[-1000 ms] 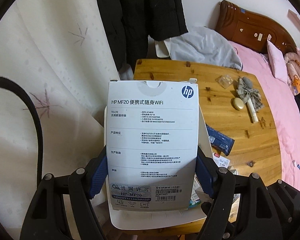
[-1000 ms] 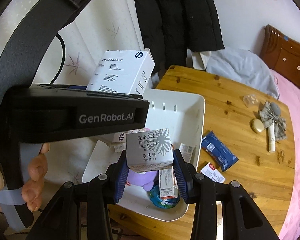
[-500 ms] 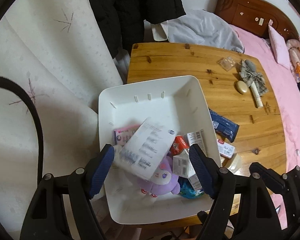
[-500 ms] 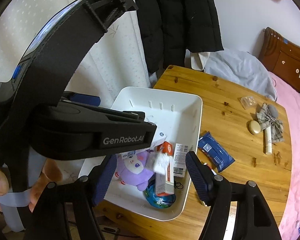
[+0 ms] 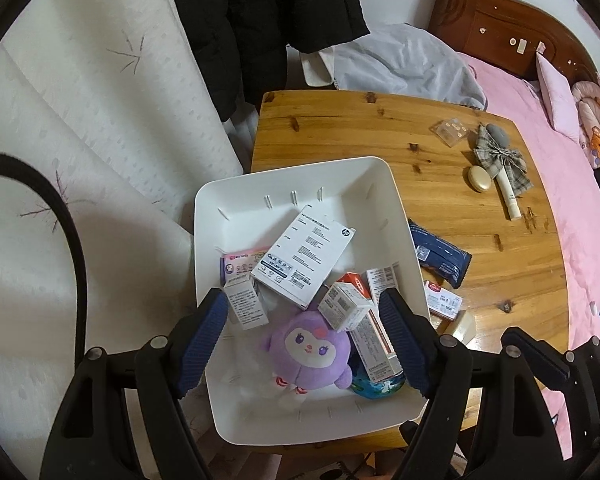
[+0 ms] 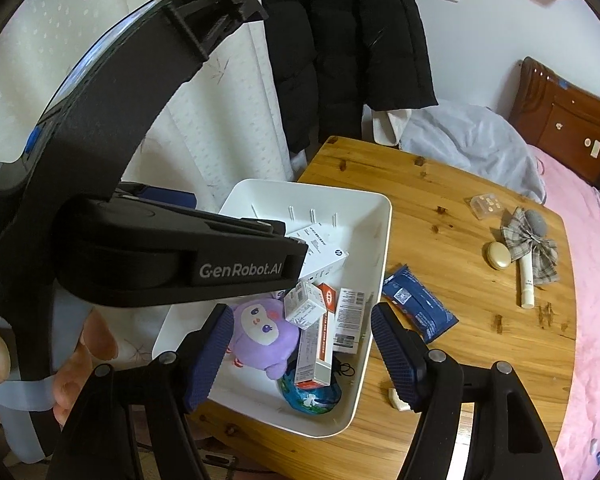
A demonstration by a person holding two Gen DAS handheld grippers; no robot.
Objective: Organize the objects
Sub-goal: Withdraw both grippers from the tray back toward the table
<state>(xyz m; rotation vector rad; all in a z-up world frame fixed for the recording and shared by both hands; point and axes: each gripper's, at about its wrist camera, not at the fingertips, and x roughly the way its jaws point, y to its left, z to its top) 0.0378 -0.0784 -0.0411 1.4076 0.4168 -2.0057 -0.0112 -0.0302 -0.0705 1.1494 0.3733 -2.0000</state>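
A white bin [image 5: 296, 172] stands at the near left corner of the wooden table. In it lie a white HP box [image 5: 304, 256], a purple plush [image 5: 308, 348], a small grey cream box [image 5: 344, 306] and several other small cartons. My left gripper [image 5: 302, 312] hangs open above the bin with nothing between its fingers. In the right wrist view my right gripper [image 6: 302, 320] also stands open over the bin [image 6: 384, 240], above the plush [image 6: 260, 332] and cream box [image 6: 304, 300]. The left gripper's body [image 6: 140, 256] hides part of the HP box [image 6: 328, 258].
A dark blue packet [image 5: 440, 254] and a small pink-and-white box [image 5: 444, 300] lie on the table [image 5: 340, 128] right of the bin. Farther right are a plaid bow [image 5: 500, 156], a cream oval case [image 5: 478, 168] and a white tube [image 5: 510, 196]. A pink bed borders the table's right side.
The left gripper let go of the HP box, which fell flat into the bin. The right gripper opened and released the cream box, which now lies among the cartons.
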